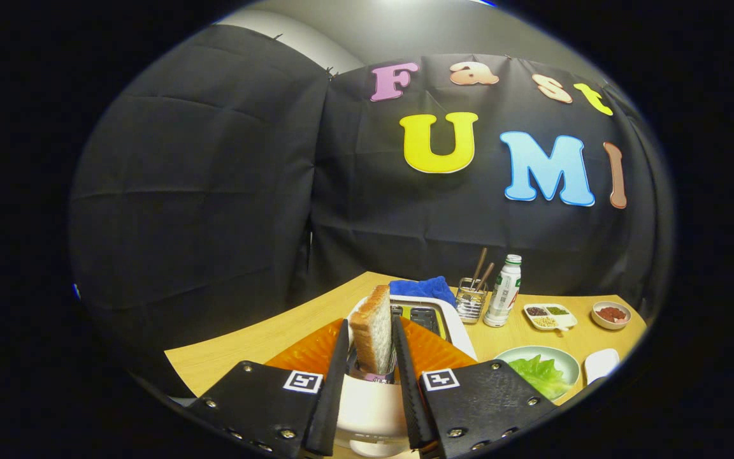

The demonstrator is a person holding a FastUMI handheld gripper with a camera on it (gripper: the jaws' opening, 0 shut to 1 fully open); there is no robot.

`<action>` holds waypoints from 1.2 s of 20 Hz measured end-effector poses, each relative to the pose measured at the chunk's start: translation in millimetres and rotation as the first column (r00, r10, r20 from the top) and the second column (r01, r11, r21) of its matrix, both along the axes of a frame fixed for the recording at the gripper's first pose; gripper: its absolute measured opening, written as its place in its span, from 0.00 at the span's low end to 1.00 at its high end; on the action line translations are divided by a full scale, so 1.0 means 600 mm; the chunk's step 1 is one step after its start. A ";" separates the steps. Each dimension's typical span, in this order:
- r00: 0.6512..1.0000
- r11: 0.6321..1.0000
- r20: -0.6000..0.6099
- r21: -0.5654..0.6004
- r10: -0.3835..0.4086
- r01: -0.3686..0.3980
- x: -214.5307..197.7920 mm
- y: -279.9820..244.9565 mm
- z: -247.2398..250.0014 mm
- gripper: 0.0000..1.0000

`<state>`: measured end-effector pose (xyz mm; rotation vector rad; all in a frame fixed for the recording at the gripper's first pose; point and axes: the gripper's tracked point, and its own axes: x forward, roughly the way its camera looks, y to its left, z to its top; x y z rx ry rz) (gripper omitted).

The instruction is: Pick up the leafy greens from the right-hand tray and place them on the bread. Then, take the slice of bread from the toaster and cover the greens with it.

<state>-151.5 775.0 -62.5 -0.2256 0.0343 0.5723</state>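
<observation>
A toasted slice of bread (373,331) stands upright between my fingers, over the near end of the white toaster (450,325). My gripper (371,324) is shut on it, one finger pressing each flat face. The slice's lower end is hidden between the fingers, so I cannot tell whether it is clear of the slot. An open slot (426,317) shows just beyond the slice. The leafy greens (542,375) lie on a pale green plate (568,358) to the right of the toaster, beyond my right finger. I cannot tell whether bread lies beneath them.
An orange mat (306,350) lies under the toaster on the wooden table (239,350). Behind it are a blue cloth (421,288), a wire holder with chopsticks (472,301), a white bottle (505,290), a divided spice dish (548,316) and a small bowl (610,313). A white object (599,363) sits by the plate.
</observation>
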 end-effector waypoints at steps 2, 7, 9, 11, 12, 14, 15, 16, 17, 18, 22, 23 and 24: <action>1.000 1.000 -0.023 -0.008 -0.005 0.005 0.003 0.003 -0.009 0.43; 0.998 1.000 -0.056 0.012 -0.008 0.009 0.022 0.007 -0.010 0.17; 0.998 1.000 -0.065 0.017 -0.022 0.023 0.031 -0.006 -0.012 0.11; 0.997 1.000 -0.073 0.013 -0.015 0.016 0.024 -0.007 -0.004 0.03; 0.997 1.000 -0.071 0.014 -0.011 0.012 0.023 -0.006 -0.002 0.04; 0.998 1.000 -0.063 0.013 0.003 -0.002 0.021 -0.004 0.004 0.03; 0.998 1.000 -0.057 0.018 0.007 -0.006 0.020 -0.003 0.008 0.04; 0.999 1.000 -0.047 0.024 0.010 -0.009 0.020 -0.003 0.018 0.04; 0.999 1.000 -0.041 0.028 0.012 -0.011 0.020 -0.007 0.025 0.04; 0.999 0.999 -0.038 0.037 0.020 -0.018 0.017 -0.005 0.035 0.04; 0.999 0.997 -0.023 0.065 0.036 -0.034 0.014 -0.012 0.070 0.03; 0.999 0.997 -0.022 0.068 0.041 -0.040 0.012 -0.016 0.078 0.03; 0.998 0.996 -0.024 0.080 0.050 -0.048 0.009 -0.020 0.083 0.03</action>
